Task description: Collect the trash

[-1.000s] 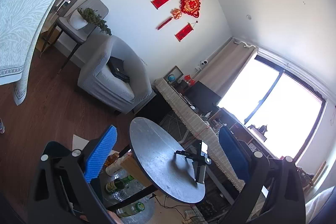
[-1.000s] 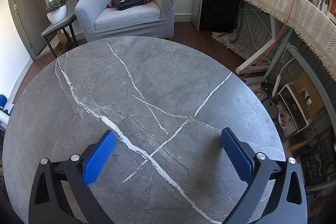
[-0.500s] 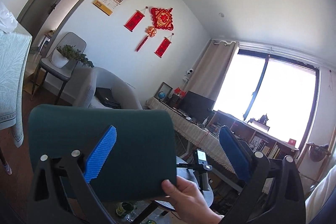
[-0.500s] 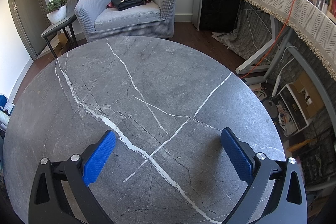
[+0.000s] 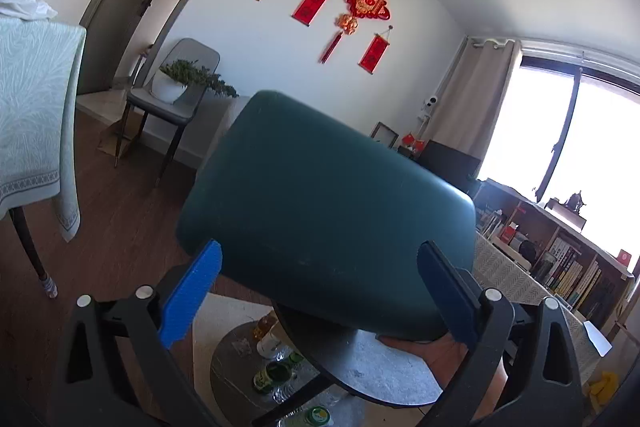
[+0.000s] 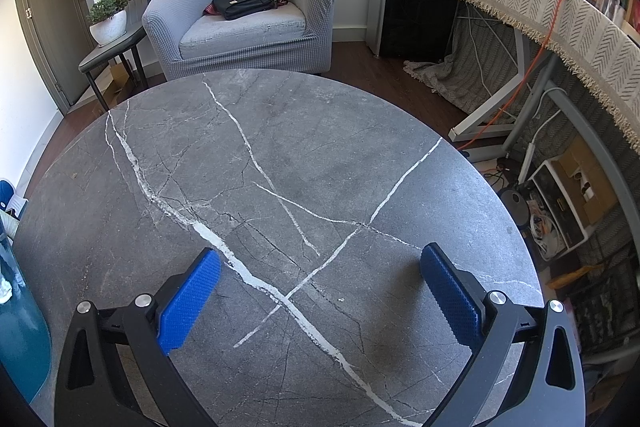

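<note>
Two open tools [image 5: 316,291] [image 6: 320,291], green bin [image 5: 320,211], table [image 6: 280,155]

We record one dark green bin [image 5: 324,211], smooth-walled with rounded corners. It is tilted, its closed outer face towards us, filling the middle of the left wrist view. A bare hand [image 5: 436,345] grips its near right lower edge.

Below it, at near centre, loose trash lies on a low grey surface: a green bottle [image 5: 276,373], a second green-capped bottle [image 5: 318,415] further near, a white cup [image 5: 270,341] and a small amber bottle [image 5: 266,325] touching it.

In the right wrist view a teal shape [image 6: 20,327] stands at the near left edge, cut off; we cannot identify it.
</note>
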`<state>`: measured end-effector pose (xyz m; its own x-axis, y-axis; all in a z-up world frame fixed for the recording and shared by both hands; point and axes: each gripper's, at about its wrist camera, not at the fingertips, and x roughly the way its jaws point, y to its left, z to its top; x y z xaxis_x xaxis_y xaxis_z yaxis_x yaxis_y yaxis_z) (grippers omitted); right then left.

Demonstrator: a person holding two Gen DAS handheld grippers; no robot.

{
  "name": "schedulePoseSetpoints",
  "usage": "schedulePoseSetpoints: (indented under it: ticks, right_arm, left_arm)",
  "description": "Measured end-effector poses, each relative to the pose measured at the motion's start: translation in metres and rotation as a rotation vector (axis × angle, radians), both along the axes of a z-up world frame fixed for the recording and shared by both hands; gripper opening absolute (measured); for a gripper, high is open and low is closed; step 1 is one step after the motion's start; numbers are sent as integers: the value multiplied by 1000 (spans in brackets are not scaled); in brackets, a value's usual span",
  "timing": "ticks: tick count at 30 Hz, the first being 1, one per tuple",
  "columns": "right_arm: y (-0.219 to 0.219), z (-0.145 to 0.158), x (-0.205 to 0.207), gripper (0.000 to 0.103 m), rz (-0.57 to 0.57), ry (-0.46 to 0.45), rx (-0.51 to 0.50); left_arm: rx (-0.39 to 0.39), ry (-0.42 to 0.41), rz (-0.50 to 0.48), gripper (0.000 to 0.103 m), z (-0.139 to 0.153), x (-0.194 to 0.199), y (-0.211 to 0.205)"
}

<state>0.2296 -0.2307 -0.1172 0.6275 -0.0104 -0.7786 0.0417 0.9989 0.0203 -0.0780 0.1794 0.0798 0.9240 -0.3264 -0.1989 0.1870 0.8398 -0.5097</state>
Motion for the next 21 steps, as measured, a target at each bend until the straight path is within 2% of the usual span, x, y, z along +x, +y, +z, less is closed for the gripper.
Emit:
schedulePoseSetpoints:
  ticks: [4, 8, 16, 21]
  right_arm:
    - [0, 0, 2, 101, 0, 0, 0]
    - [0, 0, 2, 101, 0, 0, 0]
    - [0, 0, 2, 101, 0, 0, 0]
    - [0, 0, 2, 101, 0, 0, 0]
  left_arm:
    - [8, 43, -27, 99, -14, 10, -18]
    - [74, 63, -39, 99, -23, 12, -37]
    - [-33, 158, -98, 99, -49, 30, -44]
    - [13, 208, -67, 99, -53, 36, -50]
